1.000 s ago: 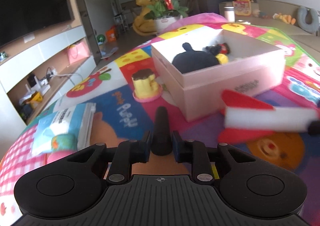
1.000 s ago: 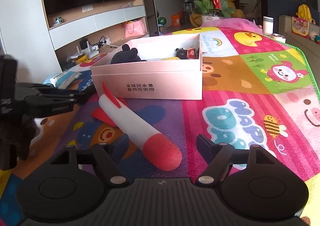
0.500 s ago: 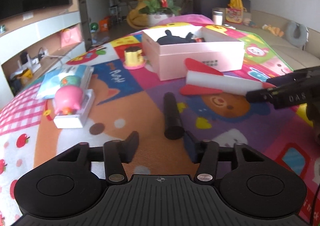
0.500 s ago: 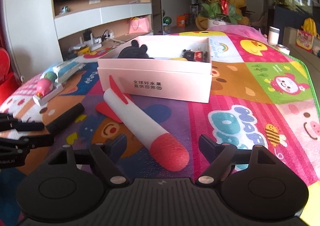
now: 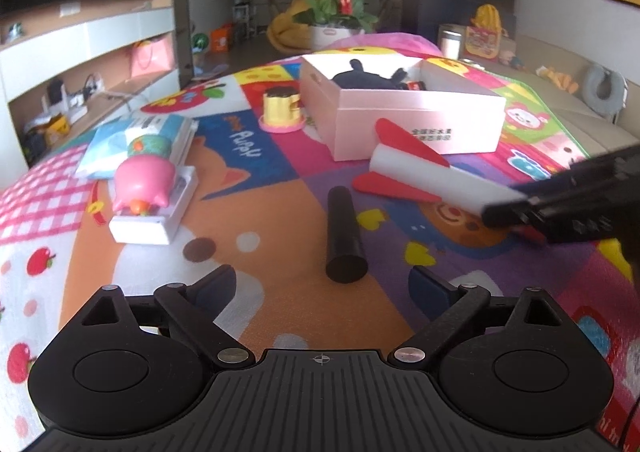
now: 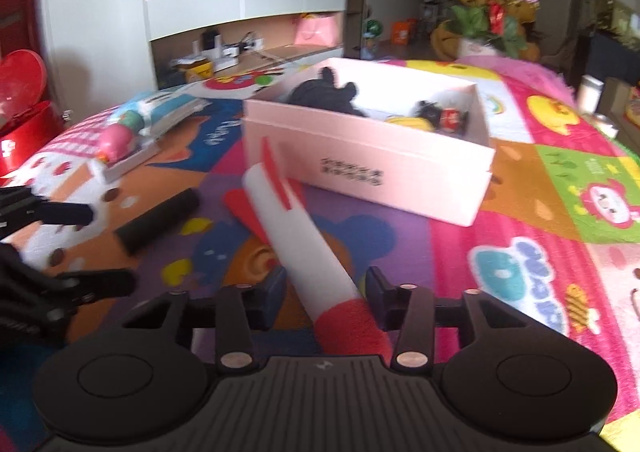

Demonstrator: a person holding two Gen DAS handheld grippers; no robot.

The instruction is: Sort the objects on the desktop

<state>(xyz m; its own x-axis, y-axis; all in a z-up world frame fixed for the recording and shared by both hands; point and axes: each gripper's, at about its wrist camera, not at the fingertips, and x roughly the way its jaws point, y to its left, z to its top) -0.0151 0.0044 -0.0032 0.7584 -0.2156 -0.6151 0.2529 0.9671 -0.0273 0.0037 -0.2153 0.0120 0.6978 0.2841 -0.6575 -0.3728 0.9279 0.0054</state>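
Foam rocket (image 6: 308, 252) lies between the spread right tool (image 6: 326, 294)

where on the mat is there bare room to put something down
Bare mat lies right of the pink box, over the green and pink squares, and between the black cylinder and the pig toy. It is crowded in front of the box around the foam rocket.
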